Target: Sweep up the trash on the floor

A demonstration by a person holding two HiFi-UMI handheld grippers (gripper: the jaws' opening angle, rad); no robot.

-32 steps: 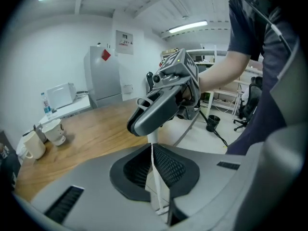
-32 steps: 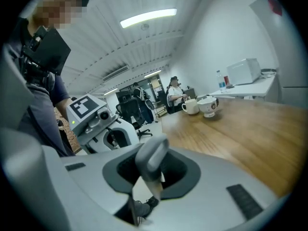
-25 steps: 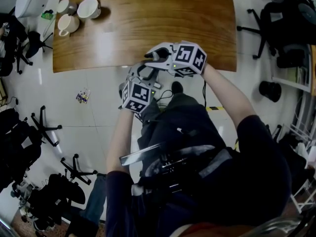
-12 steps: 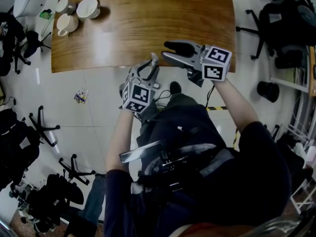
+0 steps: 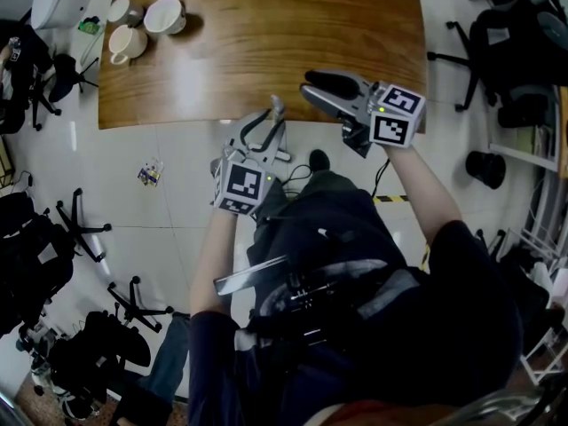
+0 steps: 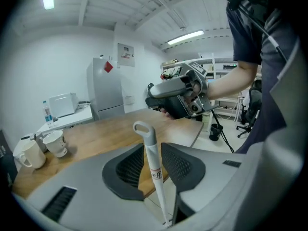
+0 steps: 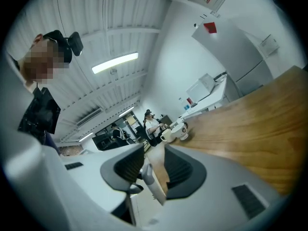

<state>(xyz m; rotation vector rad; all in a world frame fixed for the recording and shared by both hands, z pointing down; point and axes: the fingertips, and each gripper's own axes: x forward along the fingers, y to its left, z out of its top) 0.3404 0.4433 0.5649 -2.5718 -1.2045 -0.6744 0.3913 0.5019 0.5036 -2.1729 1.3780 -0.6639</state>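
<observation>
A small crumpled wrapper (image 5: 149,173) lies on the white tile floor, left of my legs. My left gripper (image 5: 271,124) (image 6: 153,150) points up toward the table edge and is shut on a thin white handle (image 5: 277,106) (image 6: 153,165) with a grey loop on top. My right gripper (image 5: 309,85) (image 7: 154,158) hangs over the table edge, pointing left, a short way from the loop. Its jaws have just been closing and nothing is between them. In the right gripper view the handle's top (image 7: 148,176) shows beyond its pads. The handle's lower end is hidden.
A wooden table (image 5: 266,34) fills the top, with cups (image 5: 142,25) at its left corner. Office chair bases (image 5: 80,229) and bags crowd the left floor. A black chair (image 5: 506,43) and a dark bin (image 5: 486,162) stand at the right. A cable (image 5: 382,180) trails by my legs.
The right gripper has swung away from the left one to the right and rolled over. The left gripper has risen a little with the handle.
</observation>
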